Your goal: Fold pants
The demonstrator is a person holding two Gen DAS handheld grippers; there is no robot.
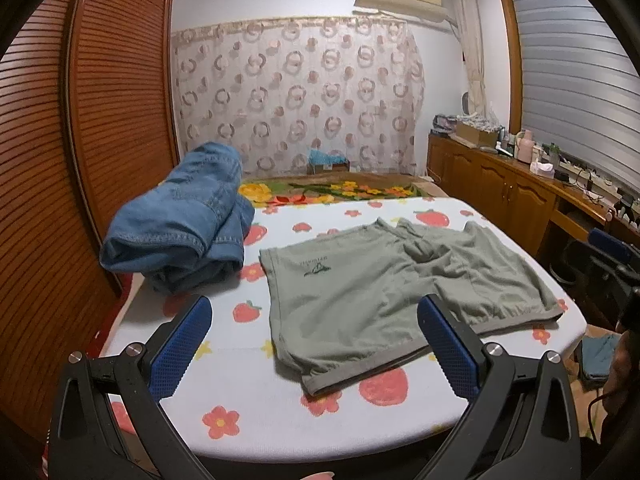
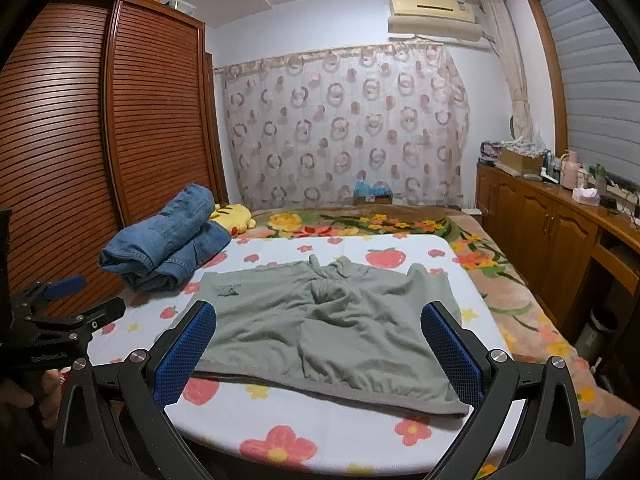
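Note:
Grey-green shorts [image 1: 360, 300] [image 2: 320, 328] lie spread flat on the bed, with a small dark logo [image 1: 316, 269] near their far left corner. A ribbed band runs along their near edge, and fabric bunches at the far middle. My left gripper [image 1: 314, 308] hovers open over the near left part of the shorts, holding nothing. My right gripper [image 2: 319, 312] is also open, its blue pads [image 2: 188, 348] straddling the shorts from the near side. The left gripper [image 2: 90, 300] shows at the left edge of the right wrist view.
A rolled pile of blue denim [image 1: 180, 220] [image 2: 168, 240] sits on the bed's far left, with a yellow plush toy [image 2: 234, 216] behind it. The white fruit-print sheet [image 1: 248, 400] covers the bed. A slatted wooden wardrobe [image 1: 48, 160] stands left and a cabinet [image 2: 560, 232] right.

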